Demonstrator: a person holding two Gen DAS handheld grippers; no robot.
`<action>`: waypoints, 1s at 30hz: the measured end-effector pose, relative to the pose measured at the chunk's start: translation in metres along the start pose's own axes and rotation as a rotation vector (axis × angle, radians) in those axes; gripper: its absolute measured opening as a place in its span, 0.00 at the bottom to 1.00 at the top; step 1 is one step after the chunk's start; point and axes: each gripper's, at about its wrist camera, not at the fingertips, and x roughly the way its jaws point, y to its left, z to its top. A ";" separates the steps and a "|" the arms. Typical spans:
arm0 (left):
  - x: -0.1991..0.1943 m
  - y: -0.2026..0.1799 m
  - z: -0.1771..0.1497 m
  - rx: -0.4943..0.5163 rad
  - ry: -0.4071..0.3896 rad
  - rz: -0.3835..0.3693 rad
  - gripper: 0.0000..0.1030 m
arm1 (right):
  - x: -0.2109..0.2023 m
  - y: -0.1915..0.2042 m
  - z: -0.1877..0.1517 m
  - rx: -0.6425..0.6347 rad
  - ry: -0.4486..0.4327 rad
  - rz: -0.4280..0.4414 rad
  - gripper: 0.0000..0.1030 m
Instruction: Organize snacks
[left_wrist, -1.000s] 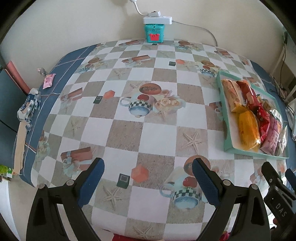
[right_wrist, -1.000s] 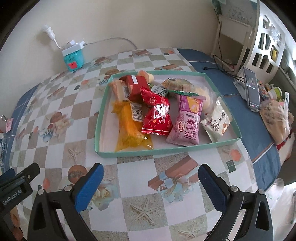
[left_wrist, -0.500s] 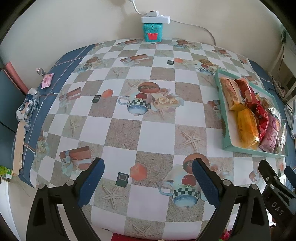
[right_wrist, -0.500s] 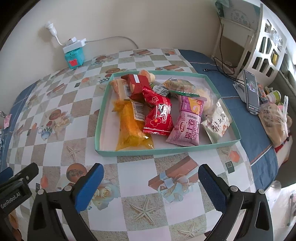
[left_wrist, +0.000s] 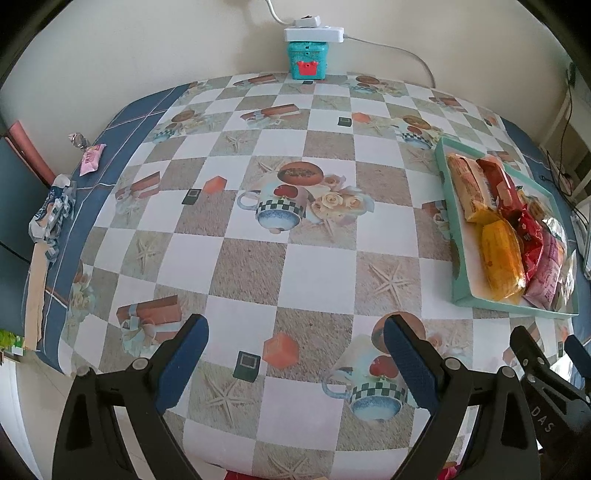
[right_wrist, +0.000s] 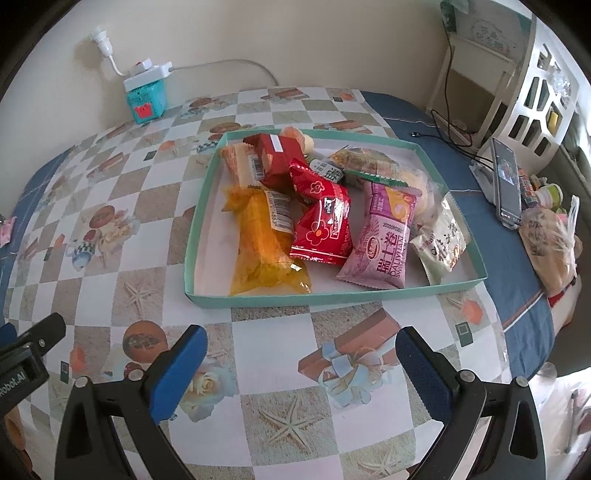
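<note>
A teal tray (right_wrist: 207, 184) holds several snack packets: an orange one (right_wrist: 264, 243), a red one (right_wrist: 321, 229), a purple one (right_wrist: 384, 240) and a white one (right_wrist: 441, 243). The tray also shows at the right of the left wrist view (left_wrist: 445, 192). My right gripper (right_wrist: 301, 363) is open and empty, above the table in front of the tray. My left gripper (left_wrist: 295, 352) is open and empty over the checkered tablecloth, left of the tray. A small pink packet (left_wrist: 91, 159) lies at the table's far left edge.
A teal box with a white power strip (left_wrist: 307, 55) stands at the back wall. A phone on a stand (right_wrist: 506, 182) and a bag (right_wrist: 550, 243) lie right of the tray. A crumpled wrapper (left_wrist: 51, 210) lies at the left edge. A white shelf (right_wrist: 543, 96) stands at the right.
Both grippers have drawn back and up a little from the table, so the tray looks slightly farther. Both stay open and empty.
</note>
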 end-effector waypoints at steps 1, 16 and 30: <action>0.000 0.000 0.000 0.000 0.000 0.000 0.93 | 0.001 0.000 0.000 -0.002 0.002 -0.002 1.00; -0.001 0.001 0.004 0.004 -0.008 -0.008 0.93 | 0.004 0.001 0.002 -0.010 -0.002 -0.016 1.00; -0.001 0.001 0.003 0.009 -0.003 -0.016 0.93 | 0.007 0.001 0.001 -0.008 0.005 -0.018 1.00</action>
